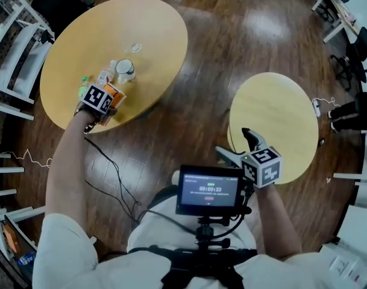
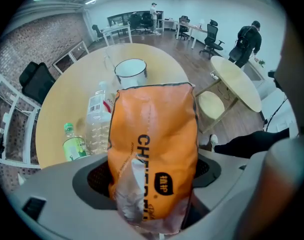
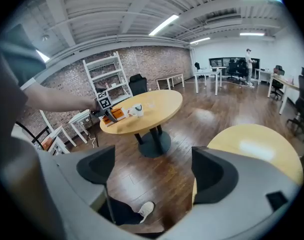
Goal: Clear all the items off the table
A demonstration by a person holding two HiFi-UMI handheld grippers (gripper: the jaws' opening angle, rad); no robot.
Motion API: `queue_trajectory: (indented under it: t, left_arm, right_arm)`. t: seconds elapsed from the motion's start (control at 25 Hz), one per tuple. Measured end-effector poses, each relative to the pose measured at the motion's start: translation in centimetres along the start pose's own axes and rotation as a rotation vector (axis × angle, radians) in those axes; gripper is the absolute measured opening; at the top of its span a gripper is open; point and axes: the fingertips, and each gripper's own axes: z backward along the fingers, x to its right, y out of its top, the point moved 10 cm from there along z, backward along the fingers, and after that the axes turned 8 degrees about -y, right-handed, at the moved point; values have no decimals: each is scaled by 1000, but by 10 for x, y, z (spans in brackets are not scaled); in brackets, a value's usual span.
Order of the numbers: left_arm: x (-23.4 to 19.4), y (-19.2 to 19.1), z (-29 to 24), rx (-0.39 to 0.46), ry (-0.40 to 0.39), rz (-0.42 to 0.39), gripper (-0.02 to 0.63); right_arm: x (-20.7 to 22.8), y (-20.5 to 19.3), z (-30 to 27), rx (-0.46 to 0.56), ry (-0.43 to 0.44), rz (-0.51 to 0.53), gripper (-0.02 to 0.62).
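Observation:
My left gripper [image 1: 106,103] is shut on an orange snack bag [image 2: 154,149], holding it upright over the near edge of the large round table [image 1: 156,26]. Behind the bag on that table stand a white mug [image 2: 131,70], a clear plastic bottle [image 2: 98,121] and a small green bottle [image 2: 72,145]. In the head view the mug [image 1: 125,70] and the clear bottle [image 1: 106,75] sit just beyond the gripper, and a clear glass [image 1: 135,47] stands farther back. My right gripper [image 1: 238,144] is open with nothing between its jaws, above the near edge of the small round table [image 1: 279,110].
White metal racks [image 1: 14,53] line the left side behind the large table. Office chairs and desks [image 1: 346,47] stand at the far right. Dark wooden floor [image 1: 213,59] lies between the two tables, and cables [image 1: 111,173] trail on it near my left arm.

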Motion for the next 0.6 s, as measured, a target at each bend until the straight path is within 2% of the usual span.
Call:
queue_trajectory:
  t: [0.12,0.28,0.4,0.6]
  left_arm:
    - [-13,3,-19,-23,-2,11,380]
    - [-26,3,-36,-79,46,48,380]
    - [-30,5,-45,-111,80,28,388]
    - [-31,-6,-56,-92,141,16,460]
  right_arm:
    - [-11,-4,4,-12,-30,-23,491]
    - [-17,-8,15,-23,-75,-36,491]
    - [-23,-11,20,-34,-101,-49,491]
    - [-28,-22,31,-49,-111,-54,491]
